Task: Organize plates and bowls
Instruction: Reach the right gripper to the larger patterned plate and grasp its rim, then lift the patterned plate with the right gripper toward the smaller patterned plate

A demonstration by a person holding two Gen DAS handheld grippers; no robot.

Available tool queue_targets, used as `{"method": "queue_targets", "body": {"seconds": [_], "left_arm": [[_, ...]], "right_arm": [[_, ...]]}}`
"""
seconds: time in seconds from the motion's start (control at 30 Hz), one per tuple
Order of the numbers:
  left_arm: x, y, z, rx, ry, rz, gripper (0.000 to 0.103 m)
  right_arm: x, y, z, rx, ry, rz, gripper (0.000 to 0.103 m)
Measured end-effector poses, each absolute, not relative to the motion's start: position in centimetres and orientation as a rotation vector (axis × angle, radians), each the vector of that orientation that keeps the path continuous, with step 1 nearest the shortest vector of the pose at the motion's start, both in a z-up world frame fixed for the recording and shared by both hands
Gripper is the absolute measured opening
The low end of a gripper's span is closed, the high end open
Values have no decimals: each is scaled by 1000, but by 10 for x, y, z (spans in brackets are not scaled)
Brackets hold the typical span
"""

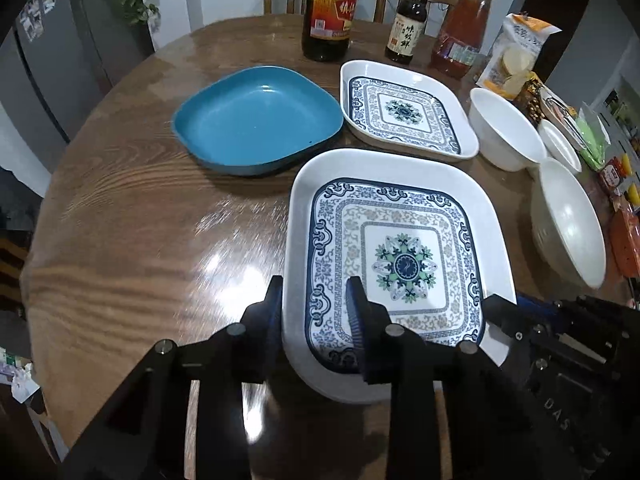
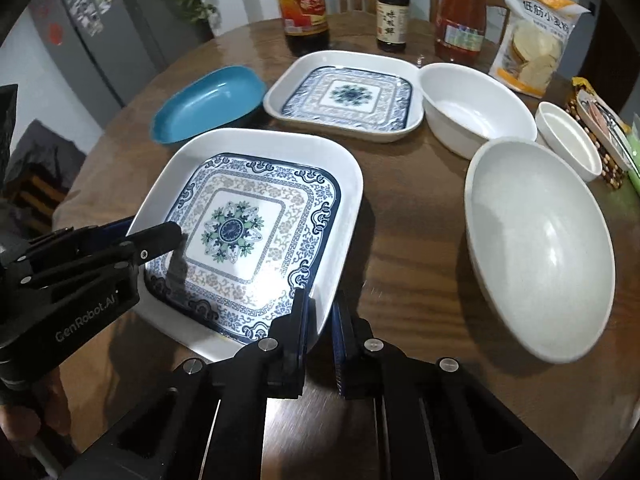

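The near patterned plate (image 1: 400, 264) lies on the counter (image 1: 140, 220), in front of the blue dish (image 1: 256, 120) and a second patterned plate (image 1: 404, 108). The left gripper (image 1: 316, 312) clamps its near-left rim and the right gripper (image 2: 320, 312) its near-right rim, fingers pinching both. It looks stiff, glossy, slippery and breakable, so rim holds suit. Its underside is hidden.

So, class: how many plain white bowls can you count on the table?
3. A large bowl sits nearest on the right, a medium bowl beside the far patterned plate, and a small bowl further right. Packets at the edge may hide more.
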State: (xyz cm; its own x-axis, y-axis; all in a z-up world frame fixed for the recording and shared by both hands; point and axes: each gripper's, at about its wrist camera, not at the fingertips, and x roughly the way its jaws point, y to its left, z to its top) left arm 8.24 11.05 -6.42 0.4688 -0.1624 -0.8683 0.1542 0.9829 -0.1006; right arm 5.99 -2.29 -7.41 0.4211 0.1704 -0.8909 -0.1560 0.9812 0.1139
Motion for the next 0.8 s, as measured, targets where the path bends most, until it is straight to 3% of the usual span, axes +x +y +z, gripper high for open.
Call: {"method": "queue_targets", "body": {"seconds": [0.4, 0.5, 0.57, 0.63, 0.8], "left_arm": [[33, 119, -79, -35, 1131, -154, 30], [31, 123, -82, -85, 1151, -138, 42], [29, 127, -77, -103, 1131, -114, 58], [24, 130, -68, -99, 1094, -85, 66], [20, 141, -53, -141, 1062, -64, 68]], "right_arm": [[22, -25, -90, 34, 1194, 322, 16], [17, -28, -88, 23, 1183, 327, 16], [11, -34, -79, 17, 1151, 322, 16], [10, -45, -71, 38, 1130, 322, 17], [13, -74, -57, 151, 1106, 309, 31]]}}
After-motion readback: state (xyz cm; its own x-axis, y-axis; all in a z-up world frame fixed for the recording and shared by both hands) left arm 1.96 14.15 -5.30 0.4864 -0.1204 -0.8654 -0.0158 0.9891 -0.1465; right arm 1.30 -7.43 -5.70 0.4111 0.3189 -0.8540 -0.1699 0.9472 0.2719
